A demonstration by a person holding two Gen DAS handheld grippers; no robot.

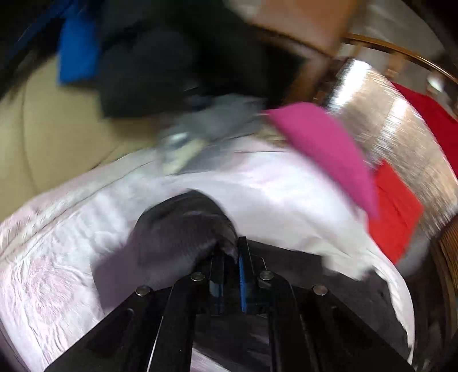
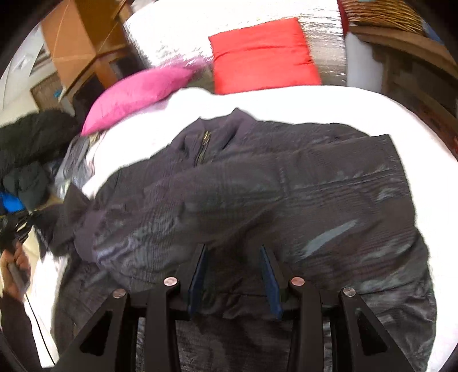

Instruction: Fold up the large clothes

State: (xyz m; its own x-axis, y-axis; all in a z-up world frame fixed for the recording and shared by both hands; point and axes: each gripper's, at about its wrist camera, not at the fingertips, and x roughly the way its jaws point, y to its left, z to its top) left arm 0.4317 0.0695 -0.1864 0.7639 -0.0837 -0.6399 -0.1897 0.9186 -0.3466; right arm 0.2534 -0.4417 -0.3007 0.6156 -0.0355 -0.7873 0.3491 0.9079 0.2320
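Observation:
A dark padded jacket [image 2: 257, 194] with a brass front zip lies spread on the white bed cover [image 2: 329, 106], collar away from me. My right gripper [image 2: 233, 249] is open and empty, its blue-padded fingers just above the jacket near its hem. My left gripper [image 1: 230, 249] is shut on a bunched fold of the jacket [image 1: 183, 229], the sleeve or cuff, held over the pale patterned bed cover [image 1: 57, 257]. In the right wrist view the left gripper [image 2: 11, 226] shows at the far left edge, in a hand.
A pink pillow [image 2: 134, 94] and a red cushion [image 2: 263, 54] lie at the head of the bed. A heap of dark and grey clothes [image 2: 31, 148] with a blue item sits on the left. A wooden cabinet [image 2: 83, 43] and wicker basket [image 2: 380, 14] stand behind.

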